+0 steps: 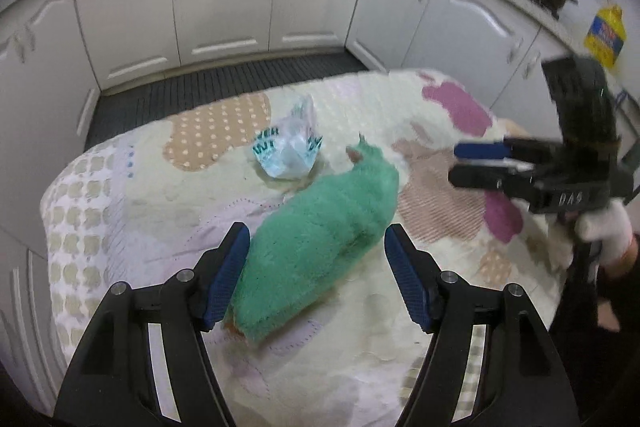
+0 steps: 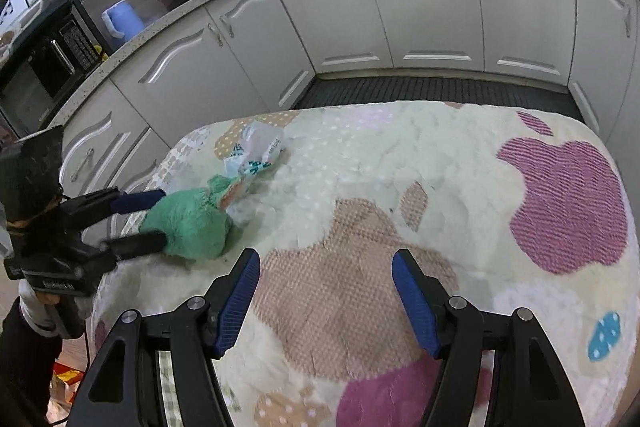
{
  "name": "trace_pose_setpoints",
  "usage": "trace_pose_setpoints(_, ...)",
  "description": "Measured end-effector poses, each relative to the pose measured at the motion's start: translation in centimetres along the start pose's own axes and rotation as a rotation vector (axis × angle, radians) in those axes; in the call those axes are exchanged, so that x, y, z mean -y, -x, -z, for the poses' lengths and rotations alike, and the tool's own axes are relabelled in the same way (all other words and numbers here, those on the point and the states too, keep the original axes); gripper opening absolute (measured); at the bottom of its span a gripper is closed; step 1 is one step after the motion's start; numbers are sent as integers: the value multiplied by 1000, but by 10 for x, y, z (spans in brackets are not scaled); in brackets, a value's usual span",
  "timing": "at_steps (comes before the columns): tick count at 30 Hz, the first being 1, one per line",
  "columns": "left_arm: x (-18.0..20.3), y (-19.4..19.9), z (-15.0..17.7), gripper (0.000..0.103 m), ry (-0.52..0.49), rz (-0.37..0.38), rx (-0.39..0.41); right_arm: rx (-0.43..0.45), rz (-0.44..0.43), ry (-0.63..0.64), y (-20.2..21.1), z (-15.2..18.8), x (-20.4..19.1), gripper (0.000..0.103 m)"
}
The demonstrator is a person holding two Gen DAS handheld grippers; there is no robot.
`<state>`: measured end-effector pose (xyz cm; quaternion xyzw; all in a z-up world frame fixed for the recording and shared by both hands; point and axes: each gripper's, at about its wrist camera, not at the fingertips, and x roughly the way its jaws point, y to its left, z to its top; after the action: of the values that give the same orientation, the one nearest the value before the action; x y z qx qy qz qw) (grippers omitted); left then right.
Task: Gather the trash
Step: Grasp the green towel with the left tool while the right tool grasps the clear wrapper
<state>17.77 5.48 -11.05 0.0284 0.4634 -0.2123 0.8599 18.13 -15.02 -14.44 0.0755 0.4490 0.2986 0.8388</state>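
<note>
A: Plastic wrapper (image 1: 289,147), that is your trash, I think. Your left gripper (image 1: 316,267) has its jaws apart, and the green cloth (image 1: 320,239) lies between them; the left pad is just beside the cloth, but nothing is clamped.

B: And the right gripper (image 2: 326,295)?

A: Also apart, with nothing between the pads, only the patterned blanket (image 2: 440,163) under them. The wrapper is farther away, touching the far tip of the cloth, near the far left part of the blanket.

B: So you should not close on the cloth?

A: I would say no, unless the cloth also counts as trash; I cannot tell that. Move your left gripper past the cloth toward the wrapper, and bring the pads down on both sides of the crumpled part. The plastic is thin and light, so close slowly and pinch its thick middle, not an edge.

B: What can go wrong?

A: You may catch the blanket pile together with it.
</note>
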Motion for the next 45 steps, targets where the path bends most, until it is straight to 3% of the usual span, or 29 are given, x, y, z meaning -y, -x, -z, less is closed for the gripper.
trace_pose_setpoints(5,-1,-18,2,68,-1,-28,-41,-1,-8,20,-19,-22,-5,66)
trace_pose_setpoints(7,-2,-19,7,51,14,-41,-47,-3,-22,21,-26,-31,-7,66)
trace_pose_setpoints(10,-8,-13,12,35,79,-35,-49,-3,-63,12,-40,-45,-13,66)
trace_pose_setpoints(14,-18,2,19,30,174,-35,-36,-6,-118,11,-60,-62,-28,66)
trace_pose_setpoints(15,-18,5,20,29,188,-34,-32,-9,-131,12,-66,-66,-32,60)
trace_pose_setpoints(16,-18,6,21,29,198,-32,-33,-18,-149,14,-75,-70,-37,54)
trace_pose_setpoints(18,-17,6,25,29,219,-33,-38,-42,-159,15,-86,-72,-42,26)
trace_pose_setpoints(20,-19,7,31,29,263,-28,-47,-50,-152,23,-90,-68,-44,17)
trace_pose_setpoints(25,-14,8,33,30,267,-27,-39,32,-139,18,-57,-60,-28,13)
trace_pose_setpoints(30,-14,-1,21,52,258,-24,-36,44,-122,9,-20,-42,-4,11)
trace_pose_setpoints(32,-13,-7,13,54,244,-25,-37,32,-120,8,-8,-30,3,11)
trace_pose_setpoints(38,-6,-33,4,53,224,7,-85,-19,-124,-3,0,5,13,11)
trace_pose_setpoints(39,-1,-33,4,52,212,-10,-74,-20,-119,-3,0,7,14,11)
trace_pose_setpoints(40,3,-33,3,41,205,-13,-75,-14,-114,-5,0,9,14,11)
trace_pose_setpoints(41,5,-33,3,36,205,-1,-80,-8,-104,-14,1,10,15,15)
trace_pose_setpoints(42,7,-33,3,35,209,5,-83,-5,-88,-23,2,10,14,34)
trace_pose_setpoints(44,9,-32,3,34,208,-5,-79,8,-70,-32,6,9,13,58)
trace_pose_setpoints(45,9,-31,4,33,212,-3,-77,18,-80,-32,8,8,11,58)
